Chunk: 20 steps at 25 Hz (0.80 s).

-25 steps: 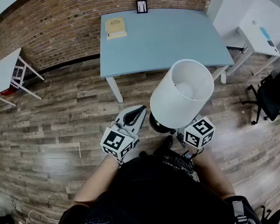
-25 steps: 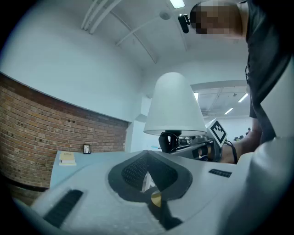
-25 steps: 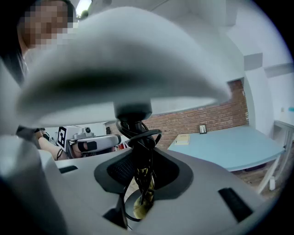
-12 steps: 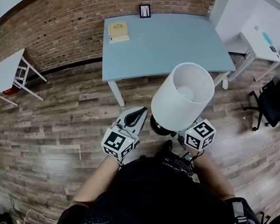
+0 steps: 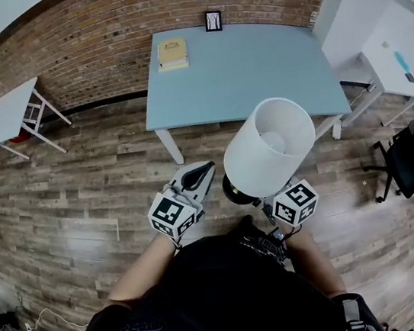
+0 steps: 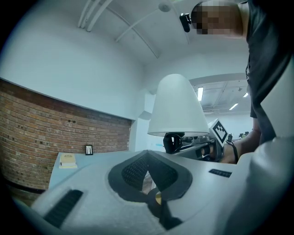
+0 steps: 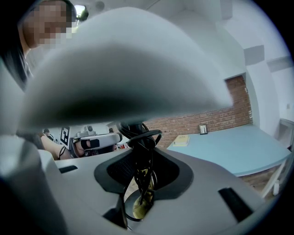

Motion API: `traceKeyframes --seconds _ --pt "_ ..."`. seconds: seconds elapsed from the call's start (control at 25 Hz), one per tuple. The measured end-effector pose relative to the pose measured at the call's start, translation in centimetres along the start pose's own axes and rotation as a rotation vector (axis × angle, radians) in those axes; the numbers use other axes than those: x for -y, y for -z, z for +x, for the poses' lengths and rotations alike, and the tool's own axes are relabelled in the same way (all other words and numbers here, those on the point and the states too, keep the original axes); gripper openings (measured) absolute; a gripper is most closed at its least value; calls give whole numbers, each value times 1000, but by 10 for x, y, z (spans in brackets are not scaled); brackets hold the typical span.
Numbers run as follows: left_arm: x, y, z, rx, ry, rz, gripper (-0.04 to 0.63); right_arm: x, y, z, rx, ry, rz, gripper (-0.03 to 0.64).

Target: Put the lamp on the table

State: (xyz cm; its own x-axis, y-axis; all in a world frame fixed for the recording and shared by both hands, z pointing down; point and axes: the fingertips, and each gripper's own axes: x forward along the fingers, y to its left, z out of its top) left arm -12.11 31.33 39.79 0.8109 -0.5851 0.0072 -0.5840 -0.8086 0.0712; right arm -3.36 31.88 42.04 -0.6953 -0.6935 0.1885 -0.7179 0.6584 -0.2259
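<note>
Our left gripper has its jaws drawn together with nothing between them: in its own view the dark pads meet at a point and only the scene beyond shows past them. It hangs over the wood floor, just beside the lamp and apart from it. The lamp stands upright in the air in front of us, its white shade open at the top and its dark round base showing under the shade's left edge. It is carried short of the blue counter and is not yet set on it, though from the head view the shade overlaps the counter's near edge. Our right gripper is clamped on the lamp's thin stem under the shade, one pad on each side of it. A black cord is looped around the stem just above the jaws, and a brass-coloured part shows below them. Its marker cube sits just right of the lamp's base. On the counter's far side, against the brick wall, lie a yellowish book and, to its right, a small framed picture. At the far right a black chair stands on the floor.
</note>
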Motion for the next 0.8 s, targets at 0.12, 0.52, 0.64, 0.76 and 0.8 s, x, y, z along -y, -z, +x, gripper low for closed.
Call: traceKeyframes --seconds 0.12,0.52,0.64,0.76,0.8 --pt "-4 1 33 -6 -9 -1 9 30 -5 2 -3 -13 3 115" --pt "3 0 148 -11 -40 -3 9 125 -26 -15 -9 -47 9 115" --pt "5 4 167 -16 -50 -13 9 146 -29 -22 -8 -31 7 115" --pt "3 9 183 -24 -36 -31 9 161 -28 -27 -2 -17 26 115" --pt "2 10 189 -23 -31 -41 9 166 -27 -28 -1 -13 34 115"
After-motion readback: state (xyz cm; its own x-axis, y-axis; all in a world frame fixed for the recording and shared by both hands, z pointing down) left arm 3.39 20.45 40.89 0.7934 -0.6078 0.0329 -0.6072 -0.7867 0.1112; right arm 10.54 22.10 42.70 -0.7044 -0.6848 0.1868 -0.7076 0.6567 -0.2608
